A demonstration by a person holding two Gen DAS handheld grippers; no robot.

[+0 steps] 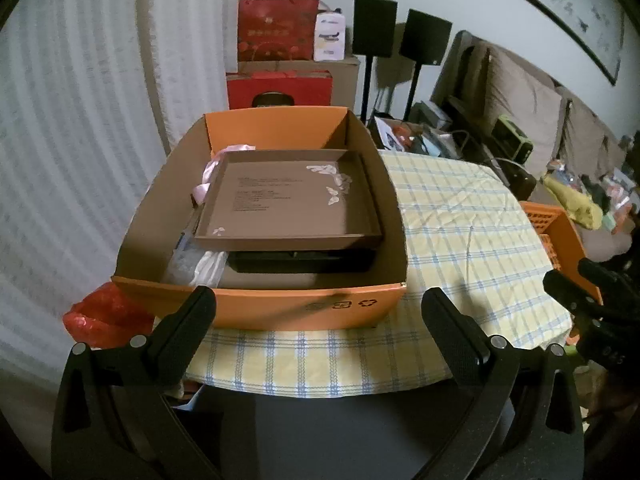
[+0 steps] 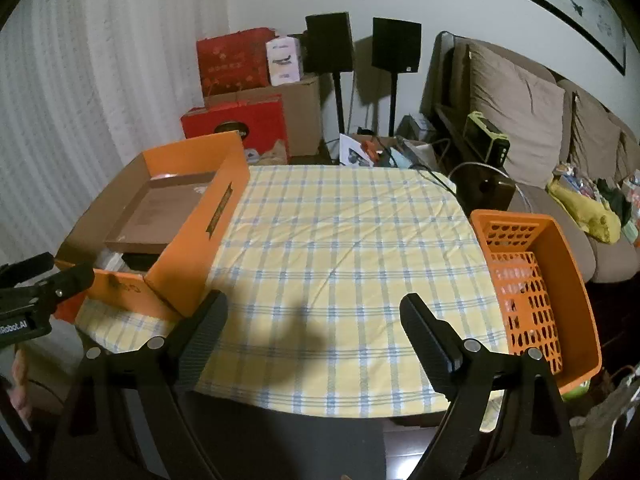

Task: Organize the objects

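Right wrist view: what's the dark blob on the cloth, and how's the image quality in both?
Right wrist: a soft shadow on the tablecloth between the open right claw fingers; dim, warm light; no glare. Left wrist: the box front edge bows from fisheye; the curtain looks soft and the corners are vignetted black.

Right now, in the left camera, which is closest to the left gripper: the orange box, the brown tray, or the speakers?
From the left gripper:
1. Orange box, right in front.
2. Brown tray, inside the box.
3. Speakers, far back by the wall.
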